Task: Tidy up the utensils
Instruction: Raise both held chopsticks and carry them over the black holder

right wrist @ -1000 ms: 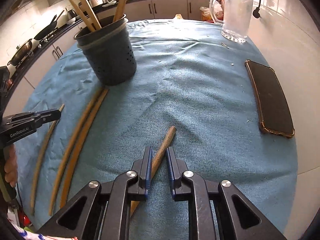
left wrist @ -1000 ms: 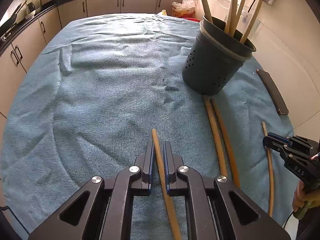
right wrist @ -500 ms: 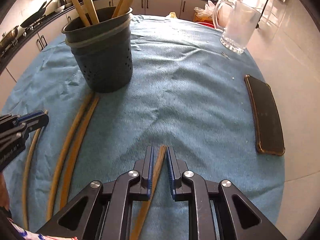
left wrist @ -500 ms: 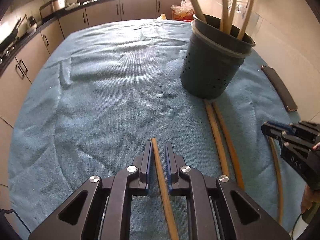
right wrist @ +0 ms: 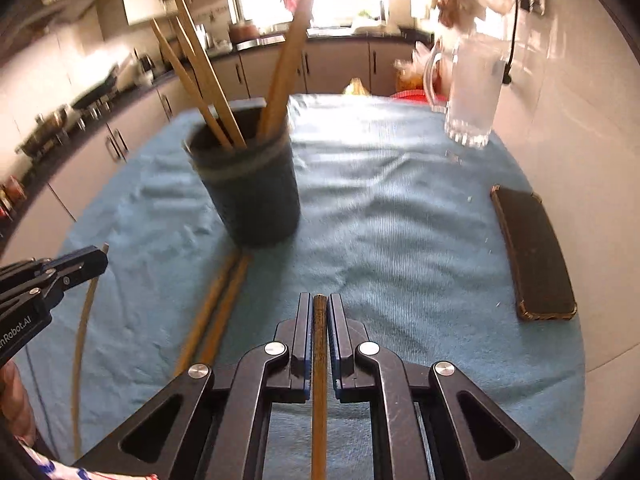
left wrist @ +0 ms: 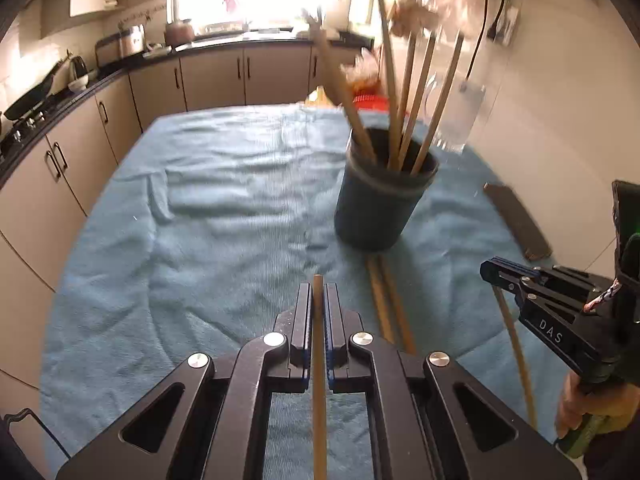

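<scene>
A dark perforated holder (left wrist: 380, 204) stands on the blue cloth with several wooden sticks upright in it; it also shows in the right wrist view (right wrist: 250, 192). My left gripper (left wrist: 318, 292) is shut on a pale wooden stick (left wrist: 319, 380), lifted above the cloth. My right gripper (right wrist: 319, 304) is shut on a darker wooden stick (right wrist: 319, 392), also lifted. Two sticks (left wrist: 386, 304) lie side by side on the cloth in front of the holder, and a thin curved one (left wrist: 516, 352) lies to their right, under the right gripper.
A black phone (right wrist: 532, 252) lies near the table's right edge. A glass jug (right wrist: 472, 96) stands at the back right. Kitchen cabinets and a counter run along the left and far side. The blue cloth (left wrist: 200, 220) covers the whole table.
Both grippers have closed on their sticks and lifted them off the cloth, tilting up so the views now look level toward the holder.
</scene>
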The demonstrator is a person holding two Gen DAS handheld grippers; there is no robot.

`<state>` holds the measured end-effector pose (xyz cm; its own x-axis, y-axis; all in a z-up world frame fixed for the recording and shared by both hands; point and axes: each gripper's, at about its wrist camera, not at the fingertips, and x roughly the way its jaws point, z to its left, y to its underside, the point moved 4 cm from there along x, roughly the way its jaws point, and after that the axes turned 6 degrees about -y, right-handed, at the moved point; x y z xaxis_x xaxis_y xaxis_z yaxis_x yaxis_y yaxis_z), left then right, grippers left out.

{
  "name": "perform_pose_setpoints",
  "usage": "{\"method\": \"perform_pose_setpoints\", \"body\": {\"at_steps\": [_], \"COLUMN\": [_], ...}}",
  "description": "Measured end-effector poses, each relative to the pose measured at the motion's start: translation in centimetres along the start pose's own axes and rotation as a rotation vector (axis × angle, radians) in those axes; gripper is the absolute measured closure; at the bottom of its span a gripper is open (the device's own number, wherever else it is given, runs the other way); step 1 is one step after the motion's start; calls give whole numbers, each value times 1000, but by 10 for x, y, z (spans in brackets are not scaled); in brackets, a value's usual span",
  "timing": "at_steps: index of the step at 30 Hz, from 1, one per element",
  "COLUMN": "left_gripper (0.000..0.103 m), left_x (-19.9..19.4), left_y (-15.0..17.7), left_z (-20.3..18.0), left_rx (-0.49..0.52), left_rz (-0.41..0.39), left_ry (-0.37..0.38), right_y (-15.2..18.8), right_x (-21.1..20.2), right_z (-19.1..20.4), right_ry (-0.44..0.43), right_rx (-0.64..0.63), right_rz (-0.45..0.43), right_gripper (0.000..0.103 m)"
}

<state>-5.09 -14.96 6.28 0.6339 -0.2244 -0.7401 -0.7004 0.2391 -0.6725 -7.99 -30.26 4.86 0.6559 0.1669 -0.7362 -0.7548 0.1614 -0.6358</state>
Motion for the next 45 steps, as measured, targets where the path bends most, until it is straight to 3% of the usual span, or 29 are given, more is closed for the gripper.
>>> {"method": "perform_pose_setpoints", "body": {"at_steps": [16, 31, 45], "left_gripper": [98, 98, 98], "left_x": [-95, -144, -160], "left_y": [-9, -1, -20], "left_z": [-3, -5, -17], "left_rx": [-57, -79, -26], "left_rz": [-182, -258, -315], "left_ry": [18, 26, -5], "right_y": [-12, -4, -20], "right_x": [-106, -170, -183], "right_z": [19, 47, 58], "right_ry": [-71, -108, -112], "right_rx": [15, -37, -64], "right_rz": [-270, -405, -452], "right_gripper": [95, 95, 95]}}
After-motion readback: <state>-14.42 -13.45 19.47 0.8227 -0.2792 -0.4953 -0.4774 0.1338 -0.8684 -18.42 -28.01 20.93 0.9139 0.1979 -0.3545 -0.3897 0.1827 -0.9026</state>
